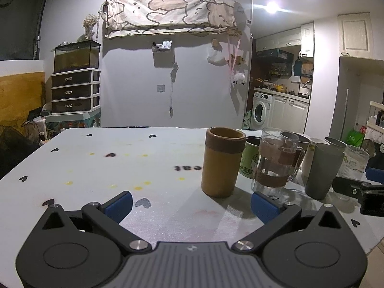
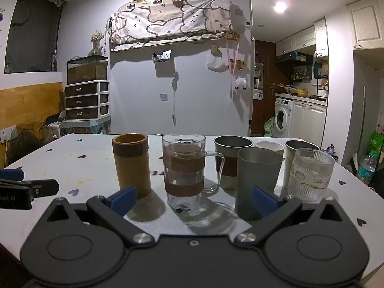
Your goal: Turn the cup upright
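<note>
White tabletop [image 2: 84, 158] carries a tight cluster of cups, every one upright, the tan cup [image 2: 131, 164] leftmost. Both grippers, left [image 1: 191, 206] and right [image 2: 194, 200], hover with jaws spread, empty. Any reach could topple the crowded glass mug [image 2: 183, 170]

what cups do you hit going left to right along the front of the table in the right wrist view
bamboo cup → glass mug with brown bands → grey tumbler → ribbed glass. All four stand upright. The cups in the row behind overlap these, so they are left out.
</note>
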`<move>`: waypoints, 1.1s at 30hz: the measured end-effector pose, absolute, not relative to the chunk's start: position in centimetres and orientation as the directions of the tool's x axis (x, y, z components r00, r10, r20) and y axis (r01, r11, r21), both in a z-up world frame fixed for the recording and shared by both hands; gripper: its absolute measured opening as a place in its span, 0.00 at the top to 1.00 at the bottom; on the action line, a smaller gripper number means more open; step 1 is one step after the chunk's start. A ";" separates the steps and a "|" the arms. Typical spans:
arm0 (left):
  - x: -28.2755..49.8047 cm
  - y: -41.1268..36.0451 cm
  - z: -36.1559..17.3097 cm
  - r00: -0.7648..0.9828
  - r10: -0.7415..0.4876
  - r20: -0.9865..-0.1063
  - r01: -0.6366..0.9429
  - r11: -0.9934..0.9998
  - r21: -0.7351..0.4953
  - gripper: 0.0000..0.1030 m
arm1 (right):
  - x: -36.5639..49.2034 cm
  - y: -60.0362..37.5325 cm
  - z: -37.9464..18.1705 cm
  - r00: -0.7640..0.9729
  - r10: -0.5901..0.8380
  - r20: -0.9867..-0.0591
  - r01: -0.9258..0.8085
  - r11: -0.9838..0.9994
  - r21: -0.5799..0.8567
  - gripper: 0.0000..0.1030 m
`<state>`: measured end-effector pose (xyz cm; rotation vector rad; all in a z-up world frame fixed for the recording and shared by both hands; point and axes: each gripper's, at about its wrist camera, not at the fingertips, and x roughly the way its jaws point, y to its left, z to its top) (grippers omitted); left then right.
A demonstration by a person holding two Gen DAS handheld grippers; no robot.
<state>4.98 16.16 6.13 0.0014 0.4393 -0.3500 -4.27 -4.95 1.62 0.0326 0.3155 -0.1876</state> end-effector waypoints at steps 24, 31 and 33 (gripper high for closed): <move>5.0 16.2 6.2 0.844 -0.331 -0.422 0.331 0.941 -0.077 0.00 | -4.3 -5.3 1.5 0.933 -0.182 -0.312 0.193 0.981 0.003 0.00; 5.0 16.1 6.2 0.844 -0.330 -0.423 0.330 0.941 -0.075 0.00 | -4.3 -5.3 1.5 0.932 -0.183 -0.312 0.193 0.981 0.002 0.00; 5.0 16.1 6.2 0.844 -0.330 -0.423 0.330 0.941 -0.075 0.00 | -4.3 -5.3 1.5 0.932 -0.183 -0.312 0.193 0.981 0.003 0.00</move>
